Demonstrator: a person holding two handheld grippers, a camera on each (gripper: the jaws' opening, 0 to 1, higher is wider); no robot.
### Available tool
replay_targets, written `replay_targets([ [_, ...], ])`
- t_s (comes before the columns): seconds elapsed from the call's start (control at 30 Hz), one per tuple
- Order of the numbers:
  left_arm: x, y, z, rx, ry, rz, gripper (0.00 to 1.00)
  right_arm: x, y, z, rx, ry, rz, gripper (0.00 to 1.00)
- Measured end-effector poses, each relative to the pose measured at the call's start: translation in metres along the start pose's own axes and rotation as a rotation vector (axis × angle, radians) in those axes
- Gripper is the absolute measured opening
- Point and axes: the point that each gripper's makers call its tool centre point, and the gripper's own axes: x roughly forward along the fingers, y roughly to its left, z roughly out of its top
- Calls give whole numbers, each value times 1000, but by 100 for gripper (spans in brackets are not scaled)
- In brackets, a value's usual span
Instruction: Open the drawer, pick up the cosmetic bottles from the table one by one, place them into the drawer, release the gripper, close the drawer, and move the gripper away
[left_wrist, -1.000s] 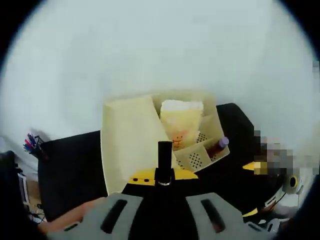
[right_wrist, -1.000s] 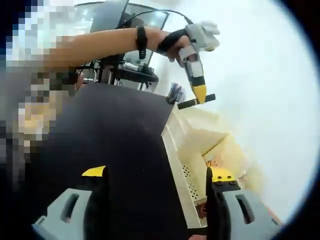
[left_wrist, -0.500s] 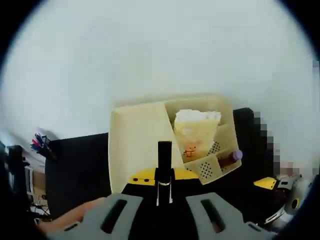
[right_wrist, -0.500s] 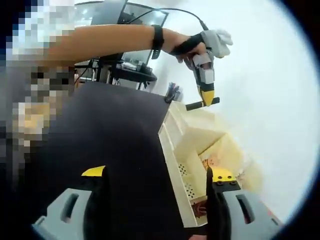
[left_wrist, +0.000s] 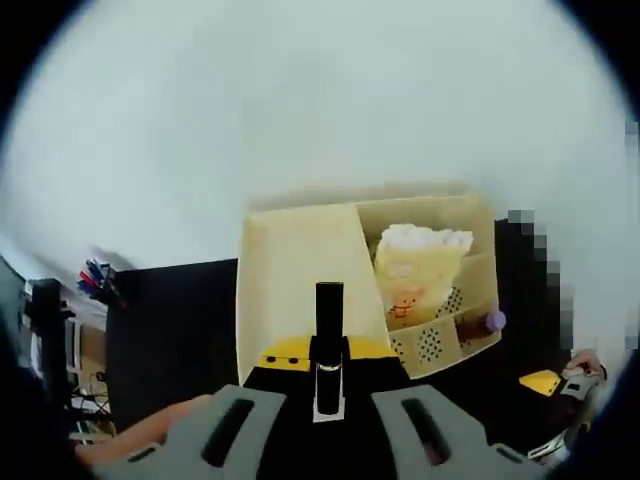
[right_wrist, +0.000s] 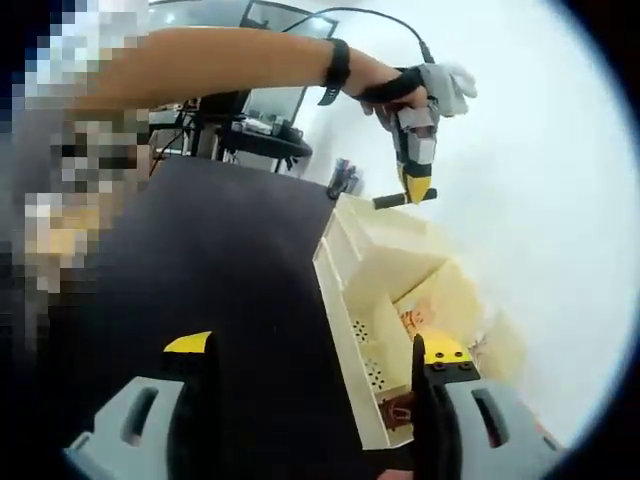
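A slender black cosmetic bottle stands upright between the jaws of my left gripper, which is shut on it. Beyond it on the black table sits a cream organiser, with a purple-capped bottle lying in its open lower drawer. In the right gripper view, the left gripper hangs above the organiser with the black bottle crosswise in its tip. My right gripper is open over the table, holding nothing. A brown bottle lies in the drawer.
A cup of pens stands at the table's far left corner, also seen beyond the organiser as the pen cup. A desk with a monitor lies behind. The person's forearm crosses the top. A yellow plush item fills one compartment.
The left gripper has carried the black bottle up and farther over the organiser; in its view the organiser has slid right. The right gripper stays open and almost still.
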Motion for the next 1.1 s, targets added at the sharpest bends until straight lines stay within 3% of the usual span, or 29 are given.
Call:
replay_targets([
  [0.13, 7, 2, -3, 16, 31, 36, 7, 2, -1, -5, -3, 8, -10, 74],
  [0.4, 23, -10, -19, 32, 72, 28, 7, 7, -1, -9, -2, 8, -1, 73],
  [0.73, 38, 4, -13, 27, 114, 32, 7, 10, -8, -21, 21, 26, -5, 71],
  [1.1, 47, 7, -20, 14, 129, 45, 7, 15, -4, -24, 17, 41, 13, 70],
])
